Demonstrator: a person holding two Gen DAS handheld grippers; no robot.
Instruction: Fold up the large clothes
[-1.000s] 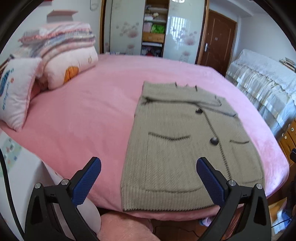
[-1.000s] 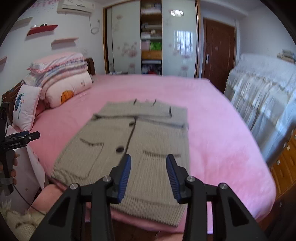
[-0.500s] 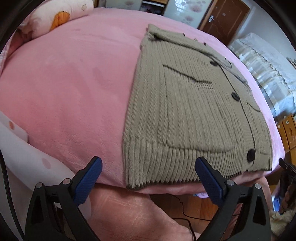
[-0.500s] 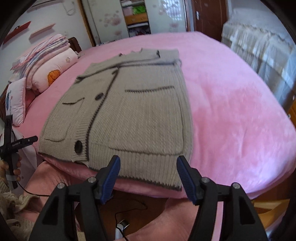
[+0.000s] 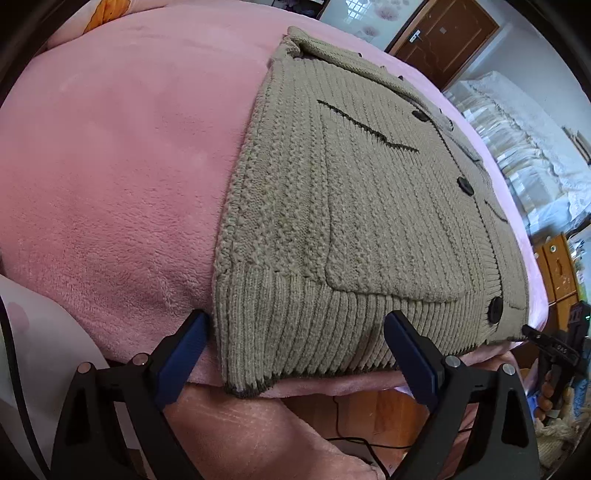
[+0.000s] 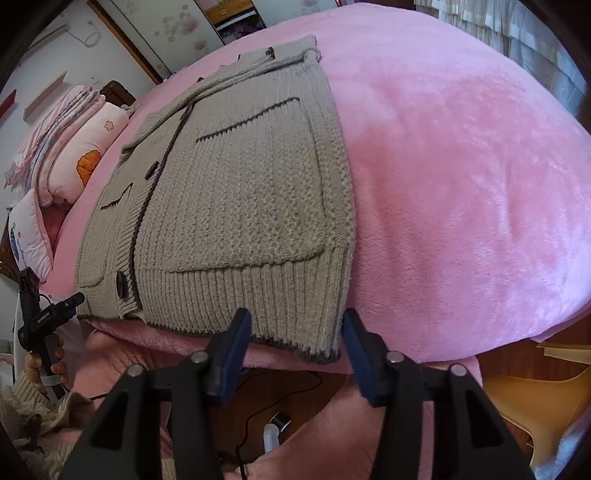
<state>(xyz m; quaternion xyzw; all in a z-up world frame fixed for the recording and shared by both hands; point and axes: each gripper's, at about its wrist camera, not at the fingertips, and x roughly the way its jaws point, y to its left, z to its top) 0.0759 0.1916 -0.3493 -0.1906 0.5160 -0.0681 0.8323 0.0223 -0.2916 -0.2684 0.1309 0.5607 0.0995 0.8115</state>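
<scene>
A beige knitted cardigan (image 5: 369, 206) (image 6: 240, 192) with dark buttons and two pockets lies flat on the pink bed (image 5: 110, 166) (image 6: 461, 166), its ribbed hem at the near edge. My left gripper (image 5: 295, 330) stands wide around the hem's left corner, jaws closing and pads not pressing the knit. My right gripper (image 6: 295, 319) straddles the hem's right corner, its jaws closing too, with the pads still apart from the cloth. Each wrist view also shows the other gripper in a hand at the bed's edge.
Pillows and folded quilts (image 6: 74, 147) lie at the head of the bed. A brown door (image 5: 447, 33), lace-covered furniture (image 5: 517, 140) and a wooden drawer chest (image 5: 557, 269) stand beyond. Pink-clad legs (image 5: 240, 424) and cables on the wooden floor (image 6: 273, 424) are below the bed edge.
Both grippers have dropped and tilted down from above the bed to the cardigan's hem at the near edge. The right jaws widened, then narrowed; the left jaws narrowed slightly.
</scene>
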